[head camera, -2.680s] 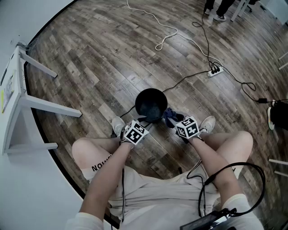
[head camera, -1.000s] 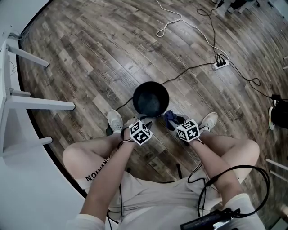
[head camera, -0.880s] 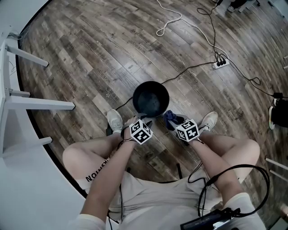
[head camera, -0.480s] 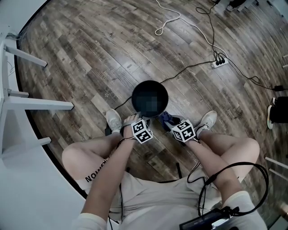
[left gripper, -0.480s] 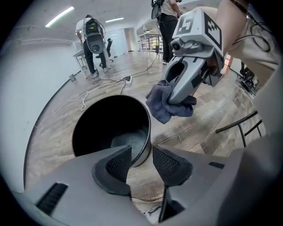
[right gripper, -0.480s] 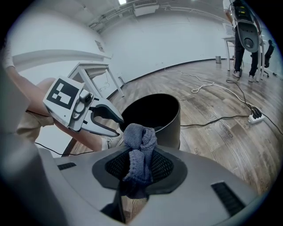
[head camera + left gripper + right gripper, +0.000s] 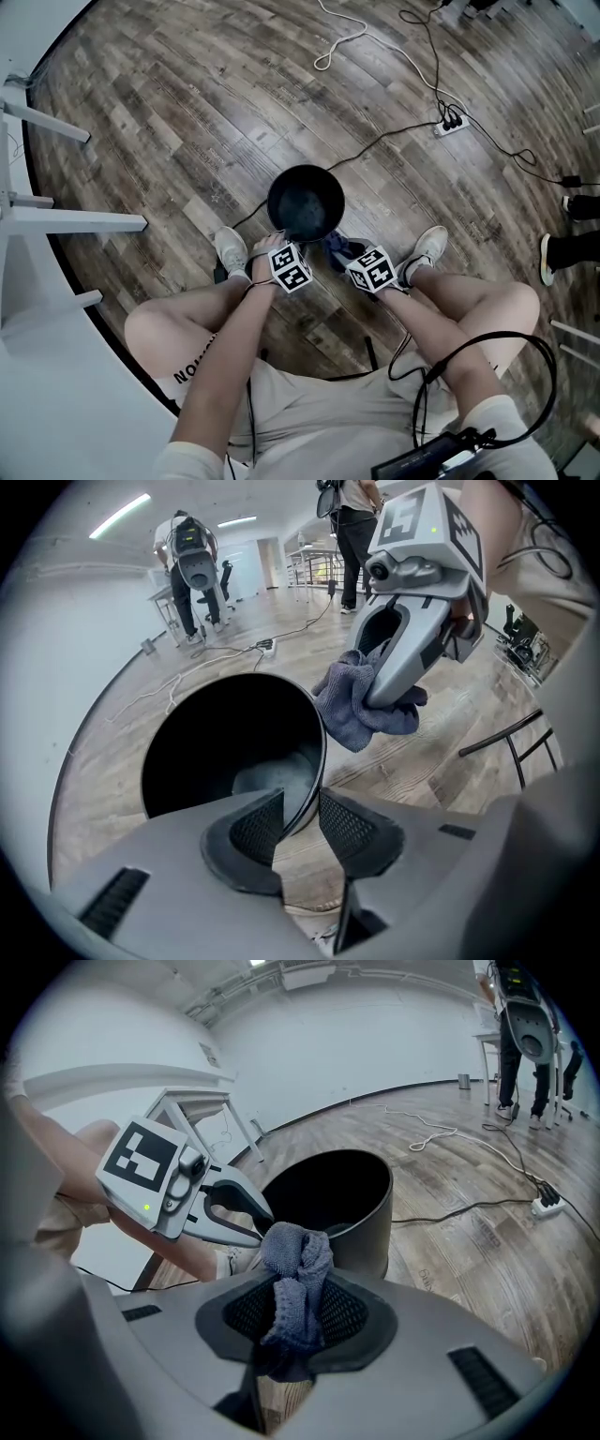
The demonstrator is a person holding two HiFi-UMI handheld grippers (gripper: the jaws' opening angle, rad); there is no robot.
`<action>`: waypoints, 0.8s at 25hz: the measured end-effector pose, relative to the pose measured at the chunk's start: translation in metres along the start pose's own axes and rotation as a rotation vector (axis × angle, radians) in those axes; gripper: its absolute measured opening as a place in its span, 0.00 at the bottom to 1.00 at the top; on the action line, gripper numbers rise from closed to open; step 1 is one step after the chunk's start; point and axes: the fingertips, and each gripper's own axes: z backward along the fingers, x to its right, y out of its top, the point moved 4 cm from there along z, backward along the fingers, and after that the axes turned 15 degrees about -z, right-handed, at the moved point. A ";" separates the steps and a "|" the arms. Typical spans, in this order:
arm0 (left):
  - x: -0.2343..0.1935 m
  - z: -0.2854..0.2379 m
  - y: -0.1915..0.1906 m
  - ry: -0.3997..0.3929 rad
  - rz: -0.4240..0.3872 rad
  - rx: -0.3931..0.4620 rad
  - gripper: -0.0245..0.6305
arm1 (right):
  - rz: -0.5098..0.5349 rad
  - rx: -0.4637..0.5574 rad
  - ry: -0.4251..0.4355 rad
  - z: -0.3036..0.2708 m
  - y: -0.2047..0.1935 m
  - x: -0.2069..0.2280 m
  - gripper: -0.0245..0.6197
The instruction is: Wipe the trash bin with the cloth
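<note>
Since a second ago: left gripper (image 7: pixel 295 822) lower, now at near rim of black trash bin (image 7: pixel 305 202); right gripper (image 7: pixel 295 1312) shifted in toward bin's side. Left jaws just been closing. Head view hides both jaw pairs under marker cubes. Left gripper view shows bin rim between pads, gap still visible at right pad. Right gripper view shows jaws clamped on bunched blue-grey cloth (image 7: pixel 298 1269), just beside bin wall. Bin upright on wood floor (image 7: pixel 187 112).
</note>
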 end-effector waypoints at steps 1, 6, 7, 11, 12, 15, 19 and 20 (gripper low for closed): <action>0.000 0.000 0.000 -0.004 0.000 0.002 0.23 | 0.000 -0.004 -0.003 -0.002 -0.001 0.000 0.20; 0.000 -0.002 0.000 -0.022 -0.008 0.003 0.23 | -0.005 -0.019 -0.025 -0.016 -0.007 0.008 0.20; 0.000 -0.002 0.001 -0.023 -0.015 -0.001 0.23 | -0.008 -0.021 -0.029 -0.019 -0.009 0.010 0.20; 0.000 -0.006 0.002 -0.036 -0.051 -0.009 0.22 | -0.013 -0.025 -0.034 -0.032 -0.014 0.016 0.20; 0.000 -0.008 0.002 -0.039 -0.060 -0.010 0.22 | -0.010 -0.025 -0.035 -0.035 -0.014 0.018 0.20; 0.000 -0.008 0.002 -0.049 -0.077 -0.001 0.22 | -0.011 -0.028 -0.036 -0.045 -0.018 0.023 0.20; 0.000 -0.007 0.001 -0.074 -0.100 0.019 0.20 | -0.008 -0.044 -0.044 -0.063 -0.027 0.033 0.20; 0.000 -0.006 0.002 -0.078 -0.107 0.024 0.20 | -0.005 -0.050 -0.047 -0.068 -0.030 0.036 0.20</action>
